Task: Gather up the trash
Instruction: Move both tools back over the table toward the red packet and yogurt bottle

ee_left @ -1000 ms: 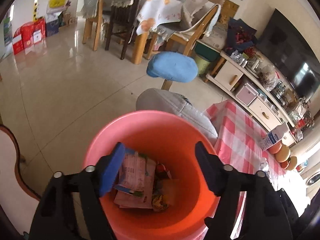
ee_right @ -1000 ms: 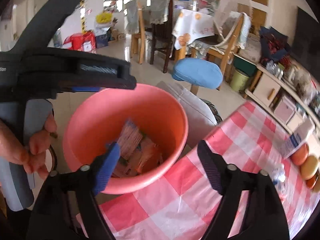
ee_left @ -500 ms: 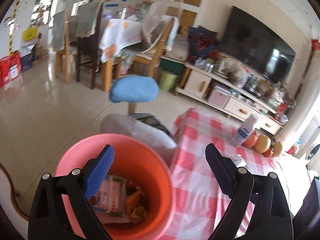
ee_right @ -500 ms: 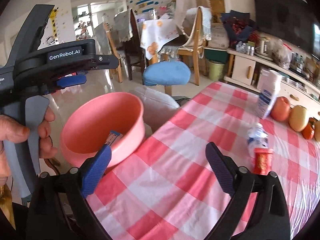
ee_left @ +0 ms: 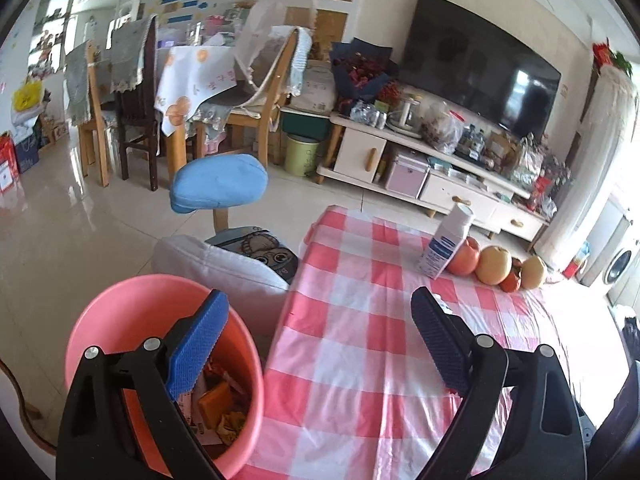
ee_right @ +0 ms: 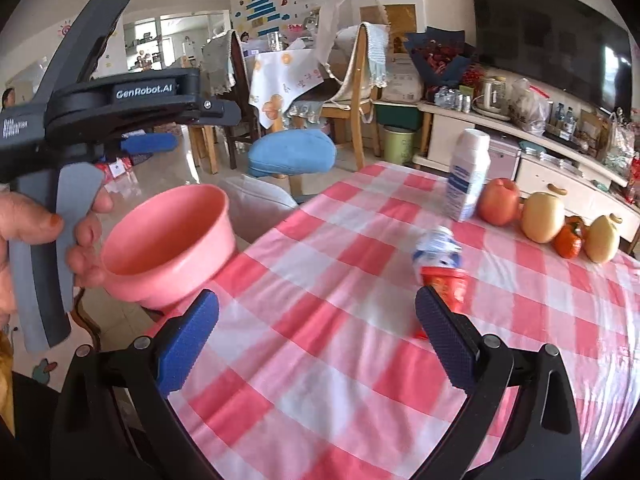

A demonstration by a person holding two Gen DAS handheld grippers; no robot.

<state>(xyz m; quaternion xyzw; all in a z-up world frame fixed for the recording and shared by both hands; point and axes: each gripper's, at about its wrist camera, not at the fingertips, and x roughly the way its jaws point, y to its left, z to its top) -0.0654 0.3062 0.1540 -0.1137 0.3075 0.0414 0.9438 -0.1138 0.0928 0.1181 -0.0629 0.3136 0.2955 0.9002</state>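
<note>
Wrappers (ee_left: pixel 218 402) lie piled in the bottom of the pink bucket (ee_left: pixel 120 312), which stands off the near left corner of the desk (ee_left: pixel 360 352), just beside its checkered red-and-white cloth. The left claw (ee_left: pixel 320 344) hangs above the bucket's right rim and the desk edge, its blue pads spread wide with nothing between them. The right claw (ee_right: pixel 316 344) hovers over the cloth, likewise spread wide and empty. Just beyond its right pad a red cup (ee_right: pixel 444 284) stands on the desk, with a crumpled blue-and-white wrapper (ee_right: pixel 436 246) touching its far side. Farther right along the desk stands a white carton (ee_right: pixel 466 176), next to an apple (ee_right: pixel 498 202), two pears (ee_right: pixel 542 218) and a small orange fruit (ee_right: pixel 568 240). A blue stool (ee_left: pixel 218 182) sits on the floor beyond the bucket.
</note>
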